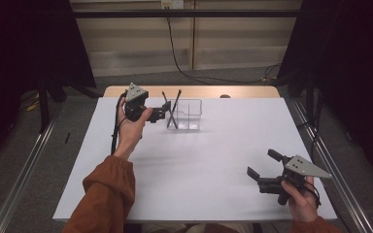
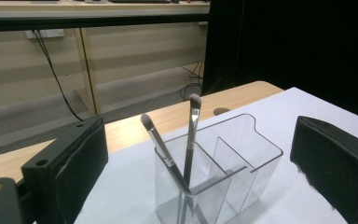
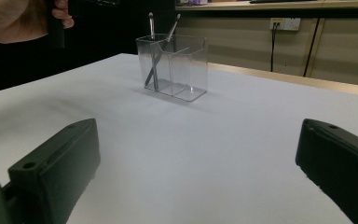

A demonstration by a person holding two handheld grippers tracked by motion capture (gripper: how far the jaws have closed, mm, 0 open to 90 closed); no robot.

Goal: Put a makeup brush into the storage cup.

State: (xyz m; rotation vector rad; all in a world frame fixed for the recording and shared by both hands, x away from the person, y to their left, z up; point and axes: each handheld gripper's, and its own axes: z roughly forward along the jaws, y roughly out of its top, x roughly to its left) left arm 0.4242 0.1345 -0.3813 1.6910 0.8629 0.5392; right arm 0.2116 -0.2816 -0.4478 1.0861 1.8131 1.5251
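Observation:
A clear acrylic holder [image 1: 190,116] with several compartments stands at the back middle of the white table [image 1: 199,165]. Two dark-handled makeup brushes [image 1: 172,110] lean crossed in its left compartment, bristles up. My left gripper [image 1: 164,111] is open just left of the holder, with nothing between its jaws. In the left gripper view the holder [image 2: 242,154] and the brushes [image 2: 192,135] sit close ahead of the left gripper [image 2: 200,170]. My right gripper [image 1: 262,163] hovers open at the front right, far from the holder [image 3: 186,70], with bare table under the right gripper [image 3: 200,172].
A wooden strip [image 1: 194,91] runs behind the white surface, with a small dark spot [image 1: 225,96] on it. Metal rails [image 1: 24,170] flank the table on the floor. A black cable [image 1: 179,63] trails down from the back wall.

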